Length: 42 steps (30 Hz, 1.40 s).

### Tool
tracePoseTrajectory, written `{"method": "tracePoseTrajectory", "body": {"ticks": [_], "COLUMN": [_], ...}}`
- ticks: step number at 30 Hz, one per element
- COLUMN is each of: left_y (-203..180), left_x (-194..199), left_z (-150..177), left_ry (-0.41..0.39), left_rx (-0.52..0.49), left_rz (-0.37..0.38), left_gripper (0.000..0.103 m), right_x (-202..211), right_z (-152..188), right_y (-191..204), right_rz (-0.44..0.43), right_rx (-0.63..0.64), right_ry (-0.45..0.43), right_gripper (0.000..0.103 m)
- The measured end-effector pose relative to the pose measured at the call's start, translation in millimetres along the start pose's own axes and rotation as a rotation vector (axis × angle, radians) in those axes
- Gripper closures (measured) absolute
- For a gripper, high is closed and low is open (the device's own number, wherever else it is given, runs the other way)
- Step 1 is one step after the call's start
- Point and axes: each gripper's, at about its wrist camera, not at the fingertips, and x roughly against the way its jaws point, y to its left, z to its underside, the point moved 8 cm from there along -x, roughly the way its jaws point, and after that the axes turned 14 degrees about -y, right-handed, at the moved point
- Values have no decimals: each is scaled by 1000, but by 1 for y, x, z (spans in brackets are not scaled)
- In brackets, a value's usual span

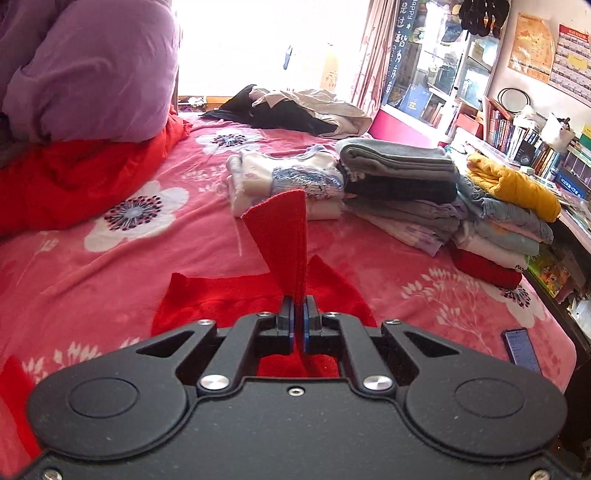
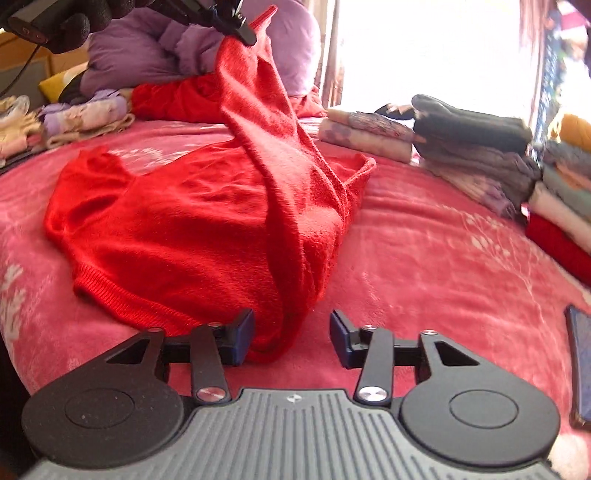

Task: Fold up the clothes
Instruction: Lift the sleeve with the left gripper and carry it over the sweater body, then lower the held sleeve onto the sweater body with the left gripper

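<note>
Here the left gripper (image 1: 299, 314) is clamped on a strip of the red knit sweater (image 2: 192, 229), its two jaws pressed together with the cloth standing up between them; seen from the right wrist camera, that same gripper (image 2: 240, 31) sits high at the top of the frame, held by a dark-gloved hand (image 2: 70, 26), and lifts one sleeve or edge so that it hangs in a long drape down to the rest of the garment. The right gripper (image 2: 291, 332) stands with its jaws wide apart, low over the bed, the lower end of the hanging drape lying just between them but not pinched; it holds nothing. The body of the sweater lies spread and rumpled on the pink floral blanket (image 2: 424, 251), ribbed hem toward the camera, not yet in any neat rectangle; so this piece, by my judgement, is mid-fold, with the lifted part to be laid across and the body to be doubled over. Further out, stacks of folded clothes (image 1: 406, 184) stand in a row along the bed's far side, touching one another; that much looks done. Beyond them a loose heap of dark and beige garments (image 1: 295, 107) lies unfolded near the window, and seems to be what is left; a phone (image 1: 521, 349) rests at the blanket's edge.
</note>
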Motion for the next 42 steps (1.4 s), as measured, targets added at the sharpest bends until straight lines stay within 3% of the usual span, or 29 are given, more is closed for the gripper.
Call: {"method": "tracePoseTrajectory", "body": {"ticks": [3,12,20,24,31,37,39,40,42], "left_y": [19,73,102,105,131,146,151,154,157], "left_x": [9,13,5,13,1,-10,-15,-17,-24], "left_z": [7,34,53,46,81,103,110,114,122], "left_ry": [-10,8,24,-17,33,60,71,76,96], "left_rx": [23,60,106,124,182,219,235,242,238], "left_rz": [-7,-45,-75,-46,-94,-121,-131,-136,-142], "left_gripper": [100,100,100,100,100,100,100,100,100], "right_x": [0,7,23,27,20,7,-5,-10,-6], "right_z": [0,0,-3,-8,-15,-18,-7,1,0], "right_y": [7,19,30,39,40,40,44,48,49], "right_rz": [-3,-9,-73,-108,-140,-157,-195,-214,-212], "right_rx": [52,157,180,195,128,64,59,65,86], "right_ry": [-3,-17,-43,-79,-99,-113,-41,19,11], "right_gripper": [68,69,70,70,70,61,49,49,49]}}
